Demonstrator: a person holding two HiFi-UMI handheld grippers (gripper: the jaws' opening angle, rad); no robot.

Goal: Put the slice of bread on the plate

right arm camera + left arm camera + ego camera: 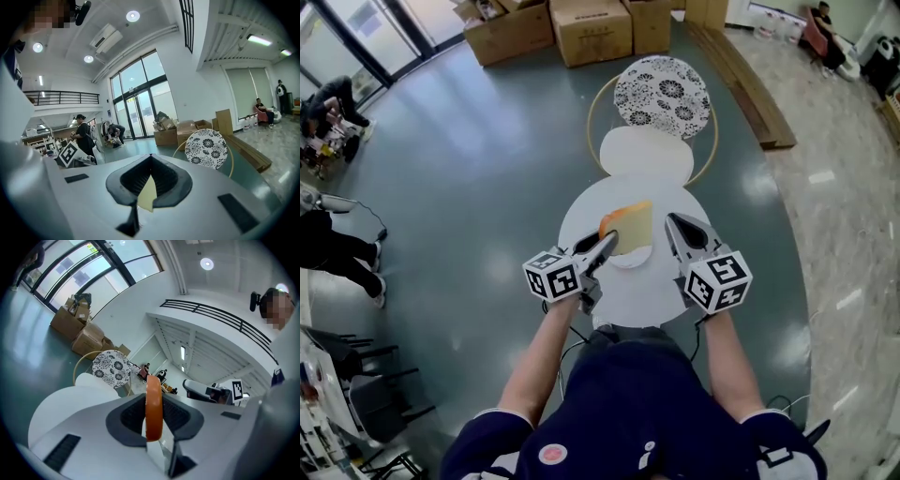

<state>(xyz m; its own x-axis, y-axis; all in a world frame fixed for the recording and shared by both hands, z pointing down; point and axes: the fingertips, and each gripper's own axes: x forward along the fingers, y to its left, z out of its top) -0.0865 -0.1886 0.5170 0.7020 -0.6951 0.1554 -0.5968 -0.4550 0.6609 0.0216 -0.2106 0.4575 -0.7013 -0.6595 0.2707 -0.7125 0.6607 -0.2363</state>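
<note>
Left tongs: clamped on the slice of bread. In the left gripper view the slice stands edge-on between the two pads, orange crust facing the camera, with a pad pressed to each face.

Bread position: in the head view it is directly over the far half of the plate and covers most of it. Its pale yellow face is turned up and toward the camera. Whether the lower edge touches the plate cannot be told from any view.

Plate: small, white, round. It sits on the round white tabletop, roughly at its middle.

Right tongs: tips together, just to the right of the plate, beside the bread and apart from it. In the right gripper view a narrow cream wedge shows in the slit behind the closed tips. What it is cannot be made out.

Beyond the plate, away from the person: a second, smaller white round top, then a black-and-white flowered disc. A thin yellow hoop rings both. Farther still, cardboard boxes stand on the grey floor.
</note>
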